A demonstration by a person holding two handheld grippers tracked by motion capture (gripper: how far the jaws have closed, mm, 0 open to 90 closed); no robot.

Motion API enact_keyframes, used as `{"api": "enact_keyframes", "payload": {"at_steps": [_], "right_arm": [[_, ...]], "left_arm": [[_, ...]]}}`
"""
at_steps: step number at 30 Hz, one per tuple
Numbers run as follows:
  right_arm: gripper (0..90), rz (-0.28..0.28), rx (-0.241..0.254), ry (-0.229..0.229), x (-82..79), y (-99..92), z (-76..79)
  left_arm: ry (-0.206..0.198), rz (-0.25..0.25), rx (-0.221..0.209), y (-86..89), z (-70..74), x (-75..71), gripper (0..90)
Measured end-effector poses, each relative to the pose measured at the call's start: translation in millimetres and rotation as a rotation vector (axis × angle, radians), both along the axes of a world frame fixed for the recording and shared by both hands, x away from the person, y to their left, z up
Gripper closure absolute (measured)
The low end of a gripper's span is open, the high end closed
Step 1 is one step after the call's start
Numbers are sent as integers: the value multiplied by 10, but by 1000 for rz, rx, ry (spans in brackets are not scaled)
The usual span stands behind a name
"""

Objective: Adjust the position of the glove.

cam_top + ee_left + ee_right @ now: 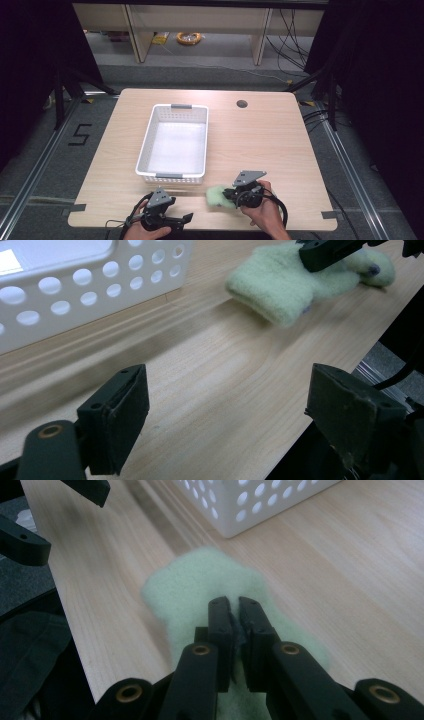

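Here, a fuzzy pale-green cloth (pixel 200 587) pinched in the right gripper (pixel 234 611); left gripper (pixel 225 415) spread.

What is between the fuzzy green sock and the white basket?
Nothing: just bare table between the sock and the basket, clearest in the right gripper view.

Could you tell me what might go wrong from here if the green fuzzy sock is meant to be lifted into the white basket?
The right gripper pinches only a small fold of the green sock, so it could slip free on lifting. The dangling sock might catch the white basket rim. The open left gripper sits near the table's front edge, close to the path.
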State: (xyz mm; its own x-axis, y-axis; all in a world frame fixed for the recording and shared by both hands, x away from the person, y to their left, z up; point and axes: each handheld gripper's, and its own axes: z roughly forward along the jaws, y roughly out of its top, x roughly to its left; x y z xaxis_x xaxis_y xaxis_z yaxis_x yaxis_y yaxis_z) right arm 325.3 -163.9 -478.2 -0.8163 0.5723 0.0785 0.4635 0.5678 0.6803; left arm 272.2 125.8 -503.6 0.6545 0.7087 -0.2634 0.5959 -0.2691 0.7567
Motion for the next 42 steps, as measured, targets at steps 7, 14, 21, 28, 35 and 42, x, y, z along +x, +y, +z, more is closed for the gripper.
{"api": "enact_keyframes", "payload": {"at_steps": [7,14,21,28,35,42], "right_arm": [[839,-2,-12,6,-6,28,-74],[735,-13,-12,25,5,55,-184],[533,-40,61,-14,26,-168,13],[554,-161,27,-53,-48,-705,157],[577,-234,-45,-38,-119,-929,127],[575,-269,-59,6,-147,-1057,41]], "left_arm": [[12,8,-9,-6,0,-6,165],[4,0,1,-6,1,-4,165],[5,-1,0,-1,0,-2,165],[-9,6,2,-11,-5,-3,165],[3,0,3,-3,0,2,165],[2,-5,4,-3,2,0,165]]}}
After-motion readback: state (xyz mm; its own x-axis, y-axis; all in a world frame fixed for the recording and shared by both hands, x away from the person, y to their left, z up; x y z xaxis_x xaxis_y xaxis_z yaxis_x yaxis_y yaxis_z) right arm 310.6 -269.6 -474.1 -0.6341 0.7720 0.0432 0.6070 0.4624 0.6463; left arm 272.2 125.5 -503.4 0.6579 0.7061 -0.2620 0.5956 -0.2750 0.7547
